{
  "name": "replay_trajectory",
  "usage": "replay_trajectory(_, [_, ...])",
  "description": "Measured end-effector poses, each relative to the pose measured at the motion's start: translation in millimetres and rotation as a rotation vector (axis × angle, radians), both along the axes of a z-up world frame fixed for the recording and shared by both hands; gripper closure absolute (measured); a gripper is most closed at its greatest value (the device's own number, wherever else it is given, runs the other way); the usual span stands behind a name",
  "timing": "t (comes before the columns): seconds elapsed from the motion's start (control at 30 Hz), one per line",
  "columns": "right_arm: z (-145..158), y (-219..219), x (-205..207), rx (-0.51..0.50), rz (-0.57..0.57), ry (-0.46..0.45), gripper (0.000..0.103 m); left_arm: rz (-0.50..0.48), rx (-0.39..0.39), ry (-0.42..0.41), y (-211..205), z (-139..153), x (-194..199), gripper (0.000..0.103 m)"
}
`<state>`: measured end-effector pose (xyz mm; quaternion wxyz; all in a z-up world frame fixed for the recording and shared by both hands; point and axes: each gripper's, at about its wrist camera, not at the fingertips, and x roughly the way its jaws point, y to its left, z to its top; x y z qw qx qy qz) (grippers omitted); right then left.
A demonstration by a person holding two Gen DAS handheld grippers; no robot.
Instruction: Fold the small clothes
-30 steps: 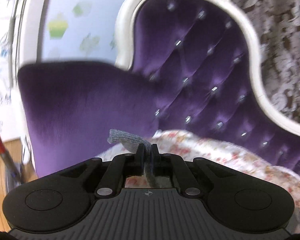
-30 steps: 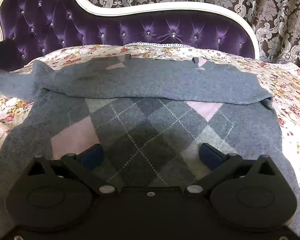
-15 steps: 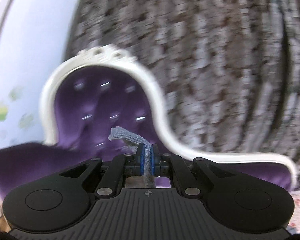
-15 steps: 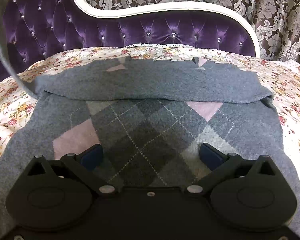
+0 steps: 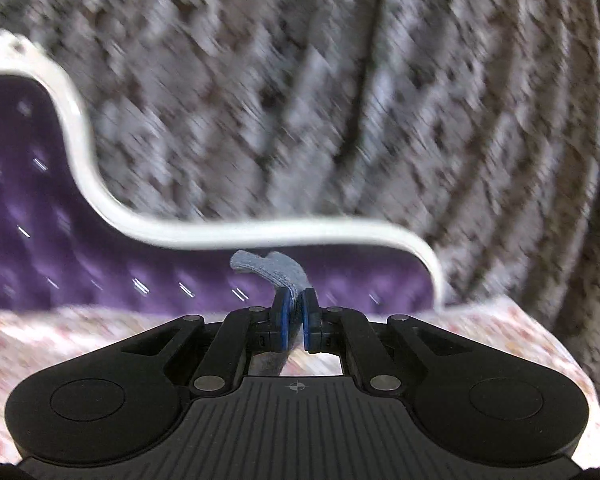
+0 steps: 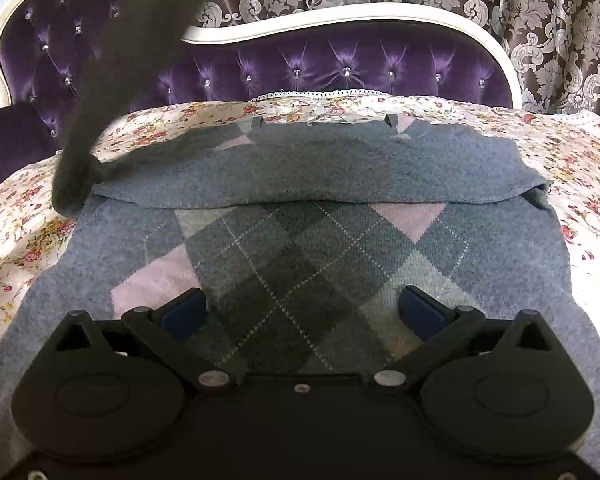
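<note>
Argyle wool sweater (image 6: 308, 248), sleeve (image 5: 272, 270) pinched by left gripper (image 5: 294, 316)

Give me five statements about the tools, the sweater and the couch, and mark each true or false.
1. The left tool is shut on the sleeve. True.
2. The right tool is clamped on the sweater. False: its jaws stand wide open above the sweater, gripping nothing.
3. The sweater lies on a floral cover. True.
4. The couch is green. False: it is purple, tufted, with a white frame.
5. The sweater is plain. False: it has a diamond pattern in grey and pink.
</note>
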<state>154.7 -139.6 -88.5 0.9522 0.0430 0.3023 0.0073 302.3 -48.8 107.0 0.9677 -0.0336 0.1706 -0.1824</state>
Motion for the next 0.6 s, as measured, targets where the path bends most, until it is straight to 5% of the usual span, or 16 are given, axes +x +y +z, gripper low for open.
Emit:
replay_trajectory(0.1, [0, -1, 0, 0.007, 0.000, -0.002, 0.000, -0.048, -0.008, 0.069, -24, -27, 5, 0.094])
replay_trajectory(0.2, [1, -2, 0, 0.013, 0.001, -0.003, 0.000, -0.079, 0.015, 0.110, -40, -45, 2, 0.074])
replay_trajectory(0.33, [0, -1, 0, 0.012, 0.000, -0.002, 0.000, -0.088, 0.065, 0.095, -46, -53, -5, 0.067])
replay_trajectory(0.6, [1, -4, 1, 0.034, 0.001, -0.003, 0.000, 0.040, 0.084, 0.111, 0, -75, -27, 0.060])
